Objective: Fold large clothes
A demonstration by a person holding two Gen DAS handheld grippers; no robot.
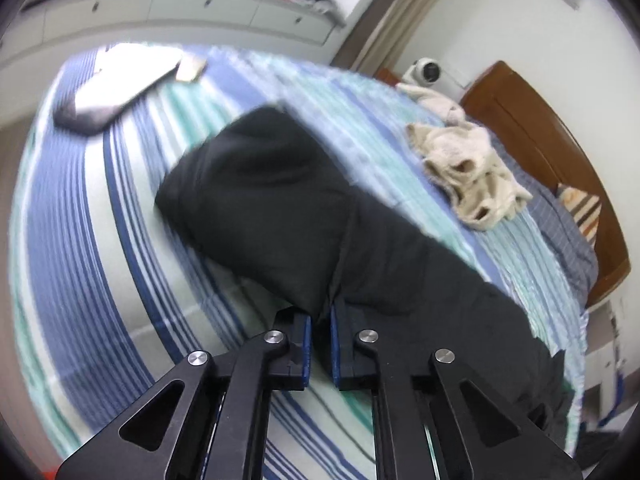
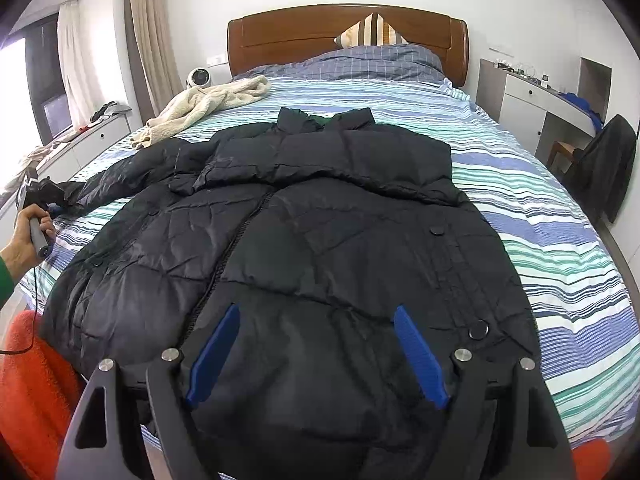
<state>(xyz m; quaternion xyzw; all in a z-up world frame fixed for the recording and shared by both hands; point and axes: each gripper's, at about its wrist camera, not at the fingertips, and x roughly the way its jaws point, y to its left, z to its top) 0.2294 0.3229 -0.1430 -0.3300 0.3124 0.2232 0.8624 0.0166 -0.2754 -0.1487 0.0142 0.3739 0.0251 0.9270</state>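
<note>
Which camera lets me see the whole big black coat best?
The right wrist view. There the black coat lies spread flat on the striped bed, collar to hem, with its zip and buttons showing. The left wrist view shows only one blurry sleeve, its end pinched in the left gripper.

A black quilted puffer jacket (image 2: 320, 216) lies flat along the middle of the striped bedsheet (image 2: 540, 208), collar toward the wooden headboard (image 2: 304, 36); a cream fleece garment (image 2: 208, 104) lies left of it (nearer the headboard).
</note>
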